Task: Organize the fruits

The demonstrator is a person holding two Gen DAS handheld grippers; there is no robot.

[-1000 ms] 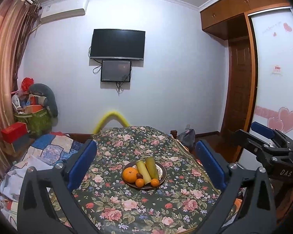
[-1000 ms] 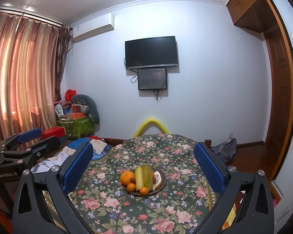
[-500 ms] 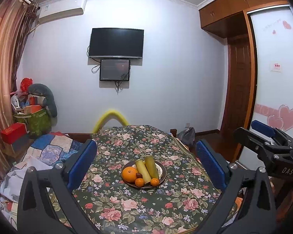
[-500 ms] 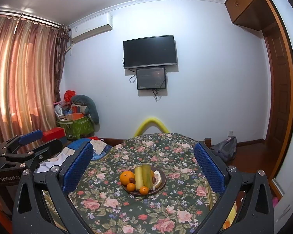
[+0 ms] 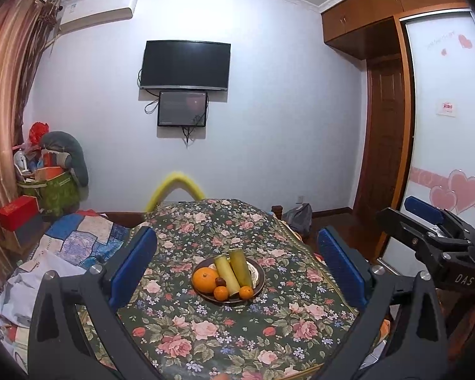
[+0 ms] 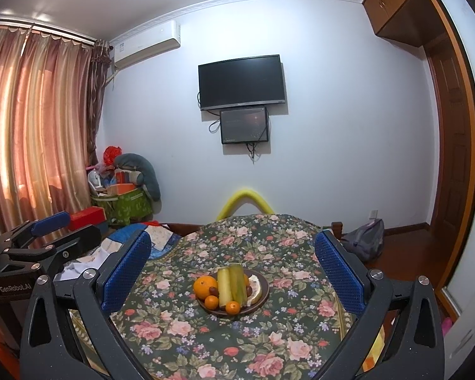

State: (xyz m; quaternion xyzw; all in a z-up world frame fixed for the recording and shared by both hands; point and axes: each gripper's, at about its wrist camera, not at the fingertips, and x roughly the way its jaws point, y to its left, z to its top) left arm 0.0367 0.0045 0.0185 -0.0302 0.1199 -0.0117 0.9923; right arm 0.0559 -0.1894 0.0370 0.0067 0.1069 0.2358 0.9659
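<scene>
far wall: pale lilac-white plaster [image 5: 269, 110], black flat television [image 5: 185, 65] | small dark screen [image 5: 182, 108] below it | far left: pink-gold curtains [image 6: 38, 126], white air conditioner [image 6: 145, 42] | right: brown wooden door [image 5: 384, 145] | near: dark floral tablecloth table [image 5: 205, 326]

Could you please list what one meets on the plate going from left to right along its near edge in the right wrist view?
Large orange → small orange → another small orange → pale citrus wedge, all on the plate.

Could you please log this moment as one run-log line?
left gripper: open | right gripper: open | round brown fruit plate: untouched on floral tablecloth
</scene>
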